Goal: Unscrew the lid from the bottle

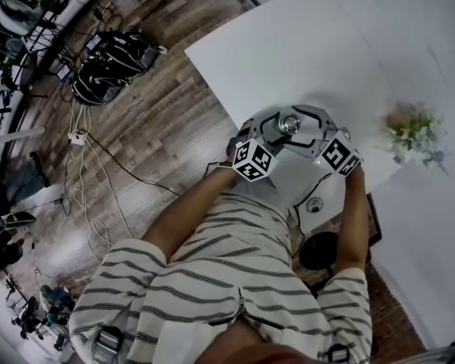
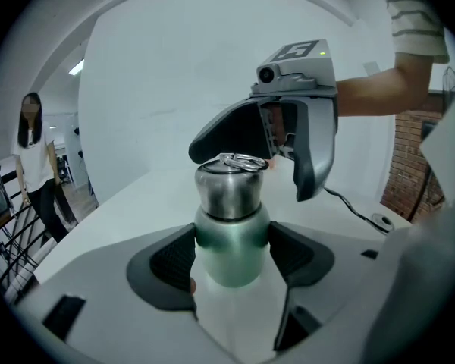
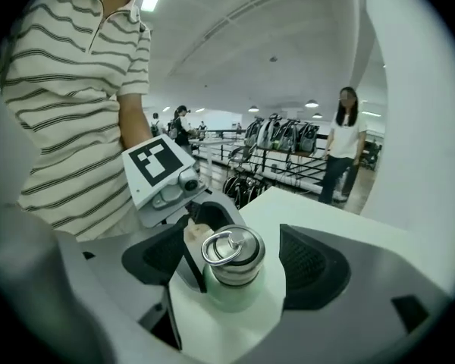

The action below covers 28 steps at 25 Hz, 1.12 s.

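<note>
A pale green bottle (image 2: 231, 243) with a steel lid (image 2: 229, 186) and a ring handle stands on the white table (image 1: 303, 51). My left gripper (image 2: 231, 258) is shut on the green body, its black pads pressing both sides. My right gripper (image 3: 239, 268) is at lid height and open. Its pads stand either side of the lid (image 3: 233, 255) with a gap on each side. In the head view both grippers meet round the lid (image 1: 290, 123) near the table's front edge, the left gripper (image 1: 275, 136) on the left and the right gripper (image 1: 305, 130) on the right.
A small pot of flowers (image 1: 415, 131) stands to the right on the table. A cable with a round puck (image 1: 314, 205) lies near the front edge. Dark bags (image 1: 110, 67) sit on the wooden floor to the left. A person (image 3: 345, 146) stands in the background.
</note>
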### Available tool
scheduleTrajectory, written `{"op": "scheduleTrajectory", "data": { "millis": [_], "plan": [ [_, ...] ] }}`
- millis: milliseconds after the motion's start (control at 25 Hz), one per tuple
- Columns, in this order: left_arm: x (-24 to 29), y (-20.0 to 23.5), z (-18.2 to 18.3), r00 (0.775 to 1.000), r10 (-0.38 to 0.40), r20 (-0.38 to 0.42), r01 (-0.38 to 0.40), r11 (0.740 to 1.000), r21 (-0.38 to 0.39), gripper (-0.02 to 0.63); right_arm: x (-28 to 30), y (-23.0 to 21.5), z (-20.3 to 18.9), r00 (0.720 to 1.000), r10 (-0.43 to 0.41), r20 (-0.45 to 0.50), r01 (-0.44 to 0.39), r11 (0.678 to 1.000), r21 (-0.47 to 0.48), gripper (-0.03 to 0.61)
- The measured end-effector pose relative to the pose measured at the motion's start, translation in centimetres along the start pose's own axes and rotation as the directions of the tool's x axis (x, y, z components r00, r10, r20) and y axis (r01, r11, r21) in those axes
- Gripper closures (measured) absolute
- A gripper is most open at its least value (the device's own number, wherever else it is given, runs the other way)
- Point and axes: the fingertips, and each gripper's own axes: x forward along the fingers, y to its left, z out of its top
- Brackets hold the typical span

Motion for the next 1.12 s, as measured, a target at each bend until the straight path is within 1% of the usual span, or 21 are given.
{"op": "scheduleTrajectory", "data": {
  "millis": [40, 120, 200, 280, 360, 400, 560, 680, 800, 960, 1120],
  "plan": [
    [0.0, 0.0, 0.0, 1.000, 0.000, 0.000, 0.000, 1.000, 0.000, 0.310, -0.2, -0.2, 0.4, 0.998, -0.045, 0.032, 0.045, 0.999, 0.024, 0.186],
    [-0.1, 0.0, -0.1, 1.000, -0.001, 0.000, 0.001, 1.000, 0.000, 0.310, -0.5, -0.5, 1.0, 0.986, -0.146, 0.080, 0.140, 0.987, 0.074, 0.183],
    [-0.2, 0.0, -0.2, 1.000, -0.002, 0.001, 0.002, 1.000, 0.000, 0.310, -0.7, -0.5, 1.3, 0.965, -0.242, 0.103, 0.230, 0.966, 0.120, 0.183],
    [-0.2, 0.0, -0.3, 1.000, -0.002, 0.001, 0.002, 1.000, 0.000, 0.310, -0.7, -0.3, 1.4, 0.938, -0.326, 0.119, 0.306, 0.938, 0.164, 0.183],
    [-0.1, 0.0, -0.3, 1.000, -0.003, 0.002, 0.003, 1.000, -0.001, 0.310, -0.8, -0.3, 1.4, 0.904, -0.407, 0.132, 0.376, 0.902, 0.211, 0.184],
    [-0.1, -0.1, -0.3, 1.000, -0.003, 0.002, 0.003, 1.000, -0.001, 0.310, -1.0, -0.3, 1.4, 0.882, -0.450, 0.137, 0.411, 0.879, 0.240, 0.184],
    [-0.2, -0.1, -0.2, 1.000, -0.002, 0.003, 0.002, 1.000, -0.001, 0.310, -1.9, -0.7, 1.3, 0.788, -0.599, 0.143, 0.521, 0.772, 0.364, 0.189],
    [-0.1, 0.0, -0.1, 1.000, 0.000, 0.004, 0.000, 1.000, 0.001, 0.310, -2.2, -0.7, 1.1, 0.737, -0.666, 0.112, 0.575, 0.705, 0.415, 0.209],
    [0.0, -0.1, -0.3, 1.000, 0.002, 0.004, -0.002, 1.000, 0.001, 0.310, -2.2, -0.8, 0.8, 0.701, -0.707, 0.096, 0.609, 0.663, 0.435, 0.229],
    [0.0, -0.1, -0.3, 1.000, 0.002, 0.004, -0.002, 1.000, -0.002, 0.310, -1.8, -1.0, 0.6, 0.686, -0.723, 0.083, 0.621, 0.641, 0.452, 0.259],
    [0.0, -0.1, -0.3, 1.000, 0.004, 0.004, -0.004, 1.000, -0.004, 0.310, -1.1, -1.4, -0.4, 0.682, -0.731, 0.025, 0.645, 0.617, 0.450, 0.289]
  ]
}}
